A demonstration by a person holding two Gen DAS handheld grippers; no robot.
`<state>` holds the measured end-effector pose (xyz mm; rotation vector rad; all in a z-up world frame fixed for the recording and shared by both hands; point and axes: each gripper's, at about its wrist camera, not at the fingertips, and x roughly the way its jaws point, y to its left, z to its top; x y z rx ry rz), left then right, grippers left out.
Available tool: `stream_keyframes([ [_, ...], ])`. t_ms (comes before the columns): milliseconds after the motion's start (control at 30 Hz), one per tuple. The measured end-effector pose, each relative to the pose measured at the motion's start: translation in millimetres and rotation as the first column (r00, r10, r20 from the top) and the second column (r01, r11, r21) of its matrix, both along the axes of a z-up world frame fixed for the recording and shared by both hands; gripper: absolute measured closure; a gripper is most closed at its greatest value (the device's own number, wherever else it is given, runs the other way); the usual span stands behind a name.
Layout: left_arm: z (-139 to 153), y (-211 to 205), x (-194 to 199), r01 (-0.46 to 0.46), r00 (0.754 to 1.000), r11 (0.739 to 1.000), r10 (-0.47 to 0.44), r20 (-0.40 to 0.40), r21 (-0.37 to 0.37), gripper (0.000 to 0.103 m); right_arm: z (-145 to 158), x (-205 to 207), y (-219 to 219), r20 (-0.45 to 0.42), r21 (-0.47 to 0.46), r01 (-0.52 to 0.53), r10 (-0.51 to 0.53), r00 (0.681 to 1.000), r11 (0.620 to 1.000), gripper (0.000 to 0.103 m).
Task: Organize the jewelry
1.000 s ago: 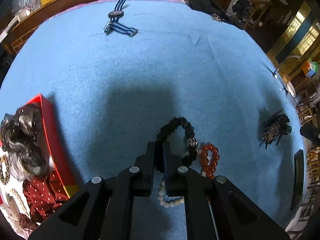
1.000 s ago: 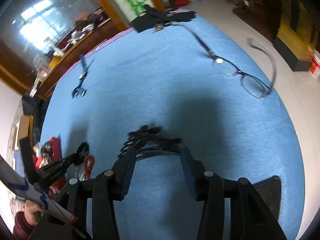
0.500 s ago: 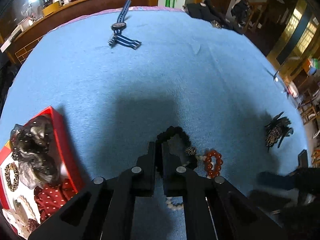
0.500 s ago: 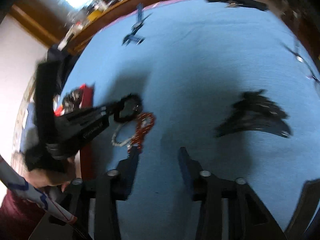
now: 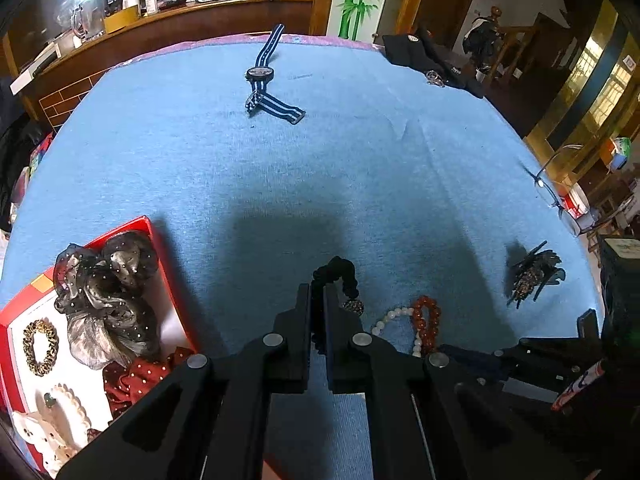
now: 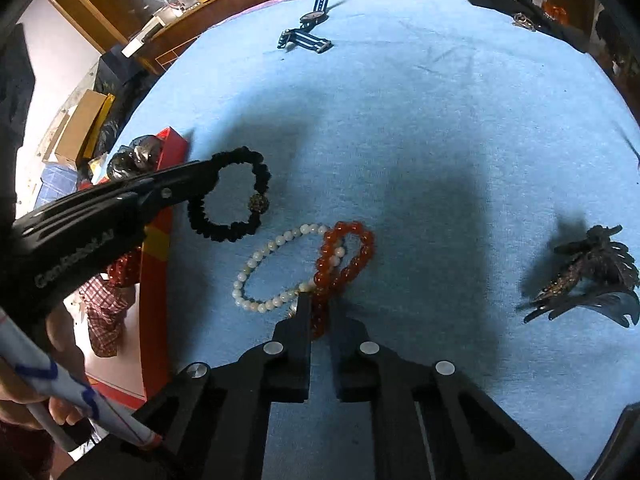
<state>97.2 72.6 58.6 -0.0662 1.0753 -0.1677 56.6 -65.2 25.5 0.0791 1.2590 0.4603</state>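
Note:
My left gripper [image 5: 318, 292] is shut on a black hair tie [image 5: 340, 266] with a sparkly bead. It holds the tie just above the blue cloth, and the loop hangs off its tips. From the right wrist view the left gripper [image 6: 208, 172] reaches in from the left with the hair tie [image 6: 236, 153]. My right gripper [image 6: 320, 304] points down at a red bead bracelet [image 6: 366, 248]. Its jaws are closing and the pads press on the near end of the beads. A white pearl bracelet [image 6: 244, 276] lies tangled under the red one. In the left wrist view the red bracelet [image 5: 418, 314] and the pearls [image 5: 390, 316] lie right of my fingers.
A red box [image 5: 168, 280] at the left holds scrunchies and bracelets. A dark hair claw [image 6: 592, 268] lies to the right. A striped watch [image 5: 260, 74] is at the far side, glasses [image 5: 552, 196] are at the right edge and black cloth [image 5: 424, 56] is at the back.
The right gripper swung left from the hair claw to the bracelets and closed on the red one. The left gripper rose a little with the black hair tie.

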Motion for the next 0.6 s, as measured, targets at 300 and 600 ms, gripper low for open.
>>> stream_keyframes([
  [300,19.5,-12.2,-17.4,0.039,0.999,0.999,-0.038,0.039,-0.024,0.098,40.9,-18.6,-31.0,0.037,0.092,0.08,-0.083,0.996,0.993,0.095],
  [600,40.9,-24.3,-47.8,0.072,0.995,0.997,-0.07,0.07,-0.025,0.098,74.9,-31.8,-43.3,0.074,0.143,0.125,-0.137,0.988,0.982,0.095],
])
